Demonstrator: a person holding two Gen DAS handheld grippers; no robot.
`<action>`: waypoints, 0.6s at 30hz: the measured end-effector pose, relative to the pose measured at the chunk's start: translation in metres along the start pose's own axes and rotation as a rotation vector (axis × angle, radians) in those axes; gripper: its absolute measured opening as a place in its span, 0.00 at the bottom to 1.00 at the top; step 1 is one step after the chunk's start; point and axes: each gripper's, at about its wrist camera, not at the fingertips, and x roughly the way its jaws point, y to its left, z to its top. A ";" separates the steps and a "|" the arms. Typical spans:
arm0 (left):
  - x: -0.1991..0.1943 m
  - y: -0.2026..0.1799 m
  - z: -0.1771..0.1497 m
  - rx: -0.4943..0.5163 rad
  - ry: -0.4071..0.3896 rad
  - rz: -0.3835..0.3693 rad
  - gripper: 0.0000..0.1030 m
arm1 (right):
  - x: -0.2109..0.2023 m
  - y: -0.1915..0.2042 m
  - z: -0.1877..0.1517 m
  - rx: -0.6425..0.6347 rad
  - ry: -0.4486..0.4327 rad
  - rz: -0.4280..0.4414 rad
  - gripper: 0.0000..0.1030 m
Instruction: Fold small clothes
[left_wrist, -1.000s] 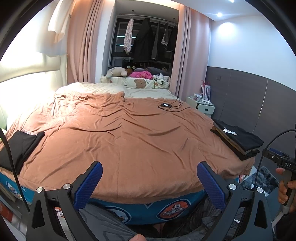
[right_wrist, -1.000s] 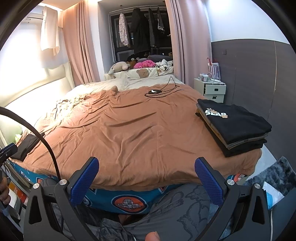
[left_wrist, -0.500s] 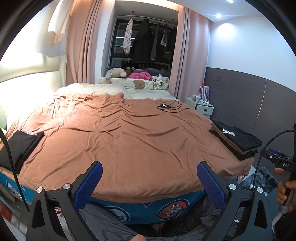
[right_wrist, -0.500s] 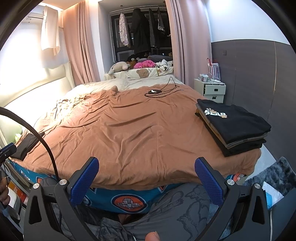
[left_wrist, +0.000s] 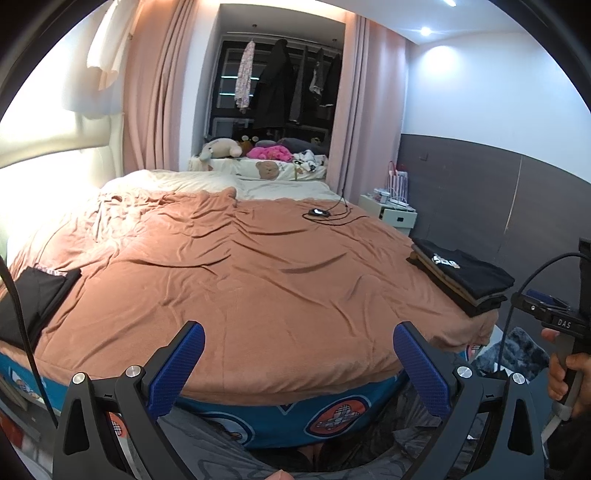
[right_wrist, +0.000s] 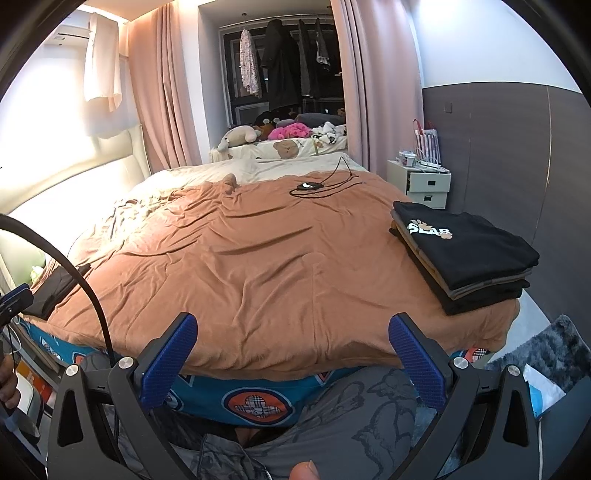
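A stack of folded dark shirts (right_wrist: 469, 254) lies on the bed's right edge, a black one with a white print on top; the left wrist view shows the same stack (left_wrist: 465, 275). One black garment (left_wrist: 33, 299) lies folded at the left edge, also seen as the black garment (right_wrist: 55, 286). My left gripper (left_wrist: 298, 356) is open with nothing between its blue pads, held above the foot of the bed. My right gripper (right_wrist: 293, 349) is open and bare too, in front of the near edge. Both are well clear of the clothes.
A brown blanket (right_wrist: 266, 258) covers the bed. A black cable with a small device (right_wrist: 314, 186) lies at the far side. A white nightstand (right_wrist: 424, 181) stands to the right, soft toys (right_wrist: 280, 133) at the back, a grey rug (right_wrist: 550, 354) on the floor.
The left wrist view has drifted slightly, so the shirt stack sits a little further off. The right gripper has hardly moved. Both stay open.
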 end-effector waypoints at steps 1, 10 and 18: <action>0.000 -0.001 0.000 0.003 0.002 -0.003 1.00 | 0.000 0.001 0.000 -0.004 -0.001 -0.003 1.00; -0.008 -0.010 0.002 0.030 -0.006 -0.009 1.00 | -0.006 -0.003 -0.001 -0.011 -0.010 0.000 1.00; -0.017 -0.017 0.004 0.065 -0.031 -0.001 1.00 | -0.006 -0.005 -0.001 -0.014 -0.013 0.003 1.00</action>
